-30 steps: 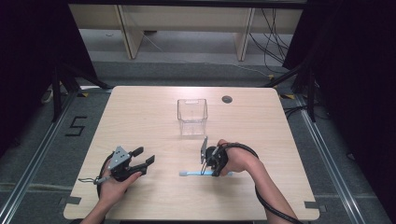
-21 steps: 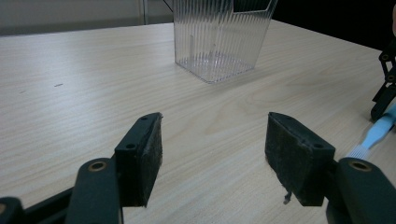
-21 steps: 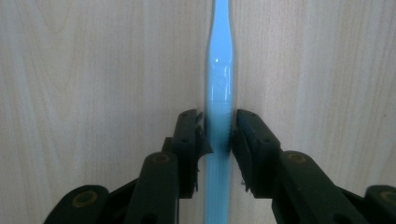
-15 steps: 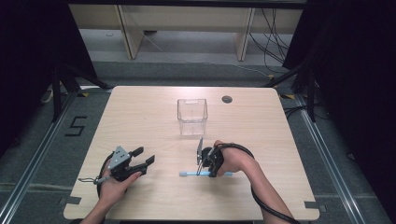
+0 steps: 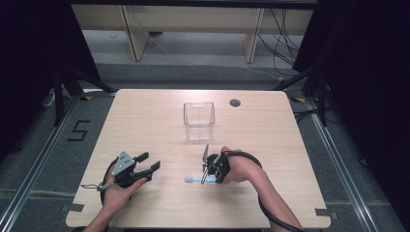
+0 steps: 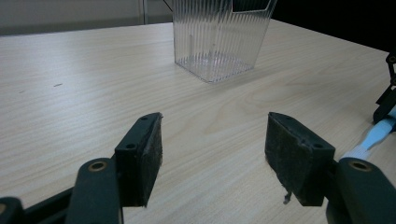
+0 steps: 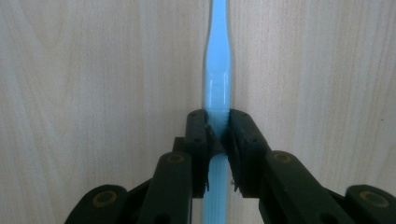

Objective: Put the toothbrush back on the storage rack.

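A light blue toothbrush (image 5: pixel 199 179) lies flat on the wooden table (image 5: pixel 145 121), its white head pointing left. My right gripper (image 5: pixel 209 177) points down over its handle; its jaws have just been closing and now pinch the blue toothbrush (image 7: pixel 218 88) from both sides. A clear ribbed plastic box (image 5: pixel 198 121) stands upright and empty near the table's middle, beyond the right hand. My left gripper (image 5: pixel 153 163) rests at the front left, open, nothing between its pads (image 6: pixel 145 158). From there the clear box (image 6: pixel 219 37) stands ahead and the toothbrush (image 6: pixel 373 137) lies at the far right.
A small round cable hole (image 5: pixel 235 102) sits near the table's back edge, right of the box. Black cables trail from both grippers off the front edge. Shelving legs and loose cables stand on the floor behind the table.
The right gripper's jaws have closed onto the toothbrush handle while the hand shifted slightly left. The left gripper has stayed where it was, open.
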The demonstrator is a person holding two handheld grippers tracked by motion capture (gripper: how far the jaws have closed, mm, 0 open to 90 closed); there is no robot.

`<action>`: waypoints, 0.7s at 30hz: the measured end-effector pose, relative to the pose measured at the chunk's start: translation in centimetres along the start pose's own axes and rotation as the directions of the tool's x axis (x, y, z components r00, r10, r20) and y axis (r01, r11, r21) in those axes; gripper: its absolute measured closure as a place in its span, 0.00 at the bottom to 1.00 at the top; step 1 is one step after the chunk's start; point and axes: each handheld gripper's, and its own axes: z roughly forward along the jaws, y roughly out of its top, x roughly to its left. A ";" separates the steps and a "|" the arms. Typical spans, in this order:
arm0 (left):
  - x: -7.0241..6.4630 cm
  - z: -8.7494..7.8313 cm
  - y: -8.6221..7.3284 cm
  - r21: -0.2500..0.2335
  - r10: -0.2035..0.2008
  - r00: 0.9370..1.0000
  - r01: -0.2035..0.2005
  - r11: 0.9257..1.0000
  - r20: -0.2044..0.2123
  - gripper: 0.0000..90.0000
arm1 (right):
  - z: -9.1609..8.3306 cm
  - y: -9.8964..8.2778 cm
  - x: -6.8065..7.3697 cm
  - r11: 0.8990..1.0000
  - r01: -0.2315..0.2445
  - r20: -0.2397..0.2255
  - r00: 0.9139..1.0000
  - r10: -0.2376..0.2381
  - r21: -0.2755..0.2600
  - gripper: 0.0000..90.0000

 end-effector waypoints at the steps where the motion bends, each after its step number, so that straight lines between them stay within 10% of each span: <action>1: 0.0 0.0 0.0 -0.001 -0.001 1.000 0.001 1.000 0.000 0.40 | -0.1 0.0 0.2 1.000 -0.023 -0.005 1.000 0.023 0.002 0.88; 13: 0.0 0.0 0.0 -0.001 0.000 1.000 0.000 1.000 -0.001 0.40 | -1.1 -0.8 0.2 0.991 -0.055 0.015 0.998 0.057 -0.119 0.88; 21: 0.0 0.0 0.0 0.003 0.001 1.000 -0.001 1.000 -0.002 0.40 | -2.5 -2.3 0.8 0.952 -0.179 0.063 0.978 0.200 -0.248 0.88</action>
